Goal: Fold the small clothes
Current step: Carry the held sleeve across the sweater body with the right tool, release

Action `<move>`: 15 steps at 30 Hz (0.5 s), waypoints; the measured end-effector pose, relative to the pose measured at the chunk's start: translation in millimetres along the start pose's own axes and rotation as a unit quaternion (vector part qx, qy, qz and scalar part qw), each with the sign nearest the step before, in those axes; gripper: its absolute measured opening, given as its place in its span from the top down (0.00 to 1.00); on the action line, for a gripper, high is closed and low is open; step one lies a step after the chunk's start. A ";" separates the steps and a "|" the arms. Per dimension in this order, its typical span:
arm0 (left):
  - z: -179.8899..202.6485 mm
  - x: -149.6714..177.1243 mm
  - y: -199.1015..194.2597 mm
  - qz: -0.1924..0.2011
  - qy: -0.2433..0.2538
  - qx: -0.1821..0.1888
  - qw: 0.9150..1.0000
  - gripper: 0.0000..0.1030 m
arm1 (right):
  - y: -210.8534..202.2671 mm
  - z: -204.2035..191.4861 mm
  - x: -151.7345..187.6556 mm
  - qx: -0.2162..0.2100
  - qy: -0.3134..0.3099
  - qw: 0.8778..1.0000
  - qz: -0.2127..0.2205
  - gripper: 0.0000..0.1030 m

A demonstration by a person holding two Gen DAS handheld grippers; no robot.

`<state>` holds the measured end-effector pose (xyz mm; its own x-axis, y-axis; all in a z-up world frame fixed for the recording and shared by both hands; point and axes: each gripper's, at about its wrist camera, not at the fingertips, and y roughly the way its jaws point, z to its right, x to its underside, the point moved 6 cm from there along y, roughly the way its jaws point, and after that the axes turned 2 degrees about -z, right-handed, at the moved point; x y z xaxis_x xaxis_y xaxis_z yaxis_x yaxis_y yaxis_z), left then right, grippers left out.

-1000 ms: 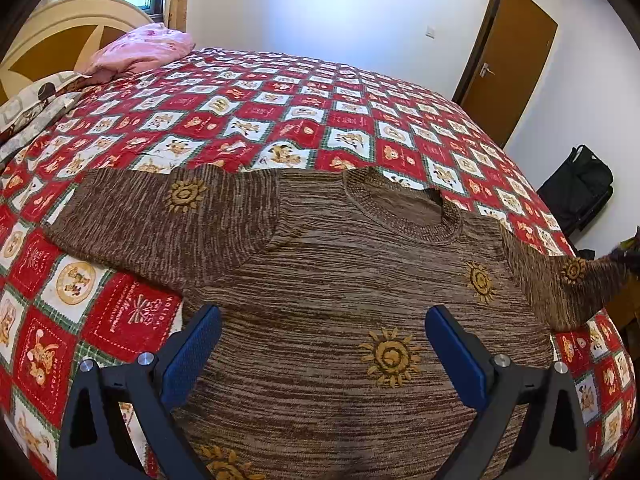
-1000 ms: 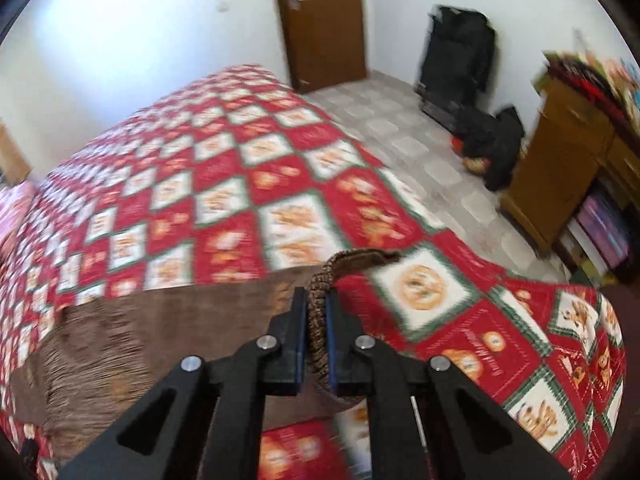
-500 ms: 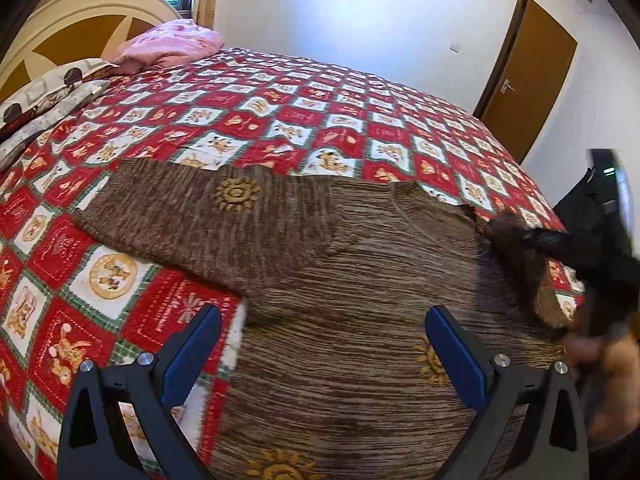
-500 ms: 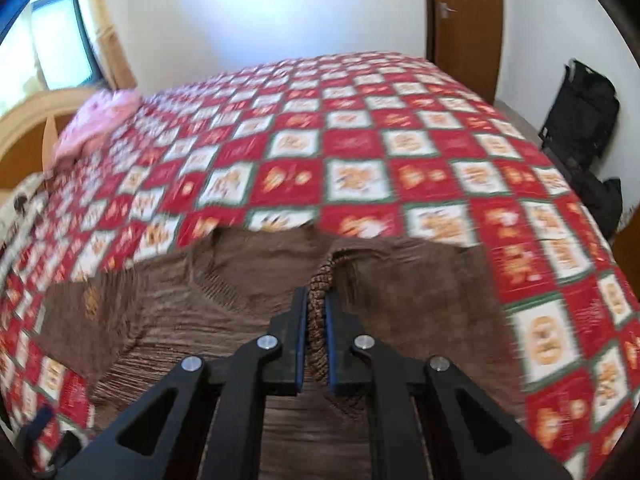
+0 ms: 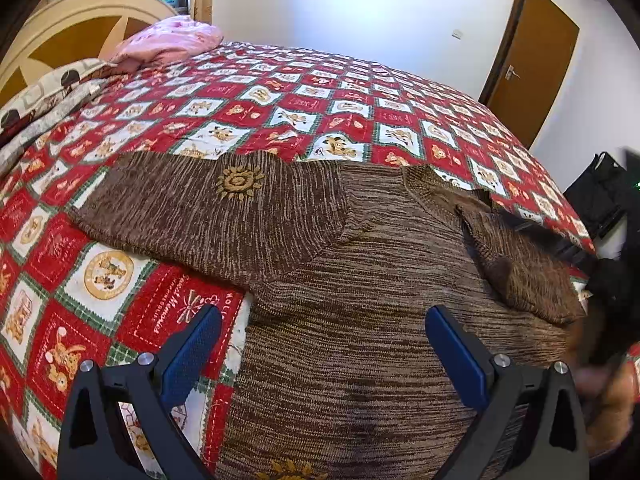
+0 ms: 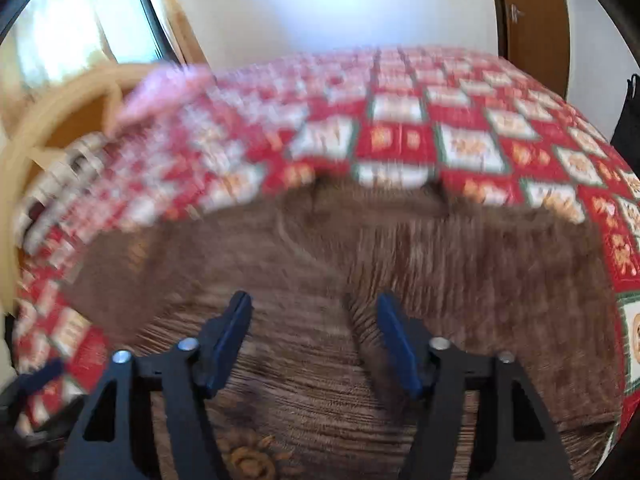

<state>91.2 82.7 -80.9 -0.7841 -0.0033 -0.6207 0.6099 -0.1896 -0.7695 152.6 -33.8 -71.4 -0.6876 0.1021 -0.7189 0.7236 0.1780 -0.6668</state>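
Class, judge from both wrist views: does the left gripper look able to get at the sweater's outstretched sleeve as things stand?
Probably yes. The left gripper is open and empty over the sweater, and the outstretched sleeve lies flat on the quilt with nothing on it or in between. The right gripper is elsewhere.

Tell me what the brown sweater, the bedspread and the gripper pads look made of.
Brown sweater: a marled knit, probably wool or acrylic yarn; ribbed rows and a ribbed collar show. Bedspread: printed woven cloth, likely cotton, matte, with stitched-looking square borders. Left gripper pads: blue, finely textured, probably rubber or grippy plastic, on black rigid fingers.
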 end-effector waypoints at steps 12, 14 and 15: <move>-22.5 -3.2 1.6 0.004 -0.015 -0.045 0.999 0.01 | 25.4 16.9 30.1 0.014 0.014 0.997 -0.075 0.77; -45.2 -6.9 0.2 0.008 -0.036 -0.063 0.997 0.01 | 33.8 5.4 42.8 0.021 -0.009 0.996 -0.082 0.73; -65.2 -10.0 -2.5 0.016 -0.058 -0.081 0.995 0.01 | 30.1 0.3 45.4 0.039 -0.029 0.997 -0.059 0.71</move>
<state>105.1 147.2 -82.5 -0.7667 -0.1227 -0.6301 0.6372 -0.0260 -0.7703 143.2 -24.1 -124.1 -0.7650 0.0287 -0.6434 0.6422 0.1083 -0.7588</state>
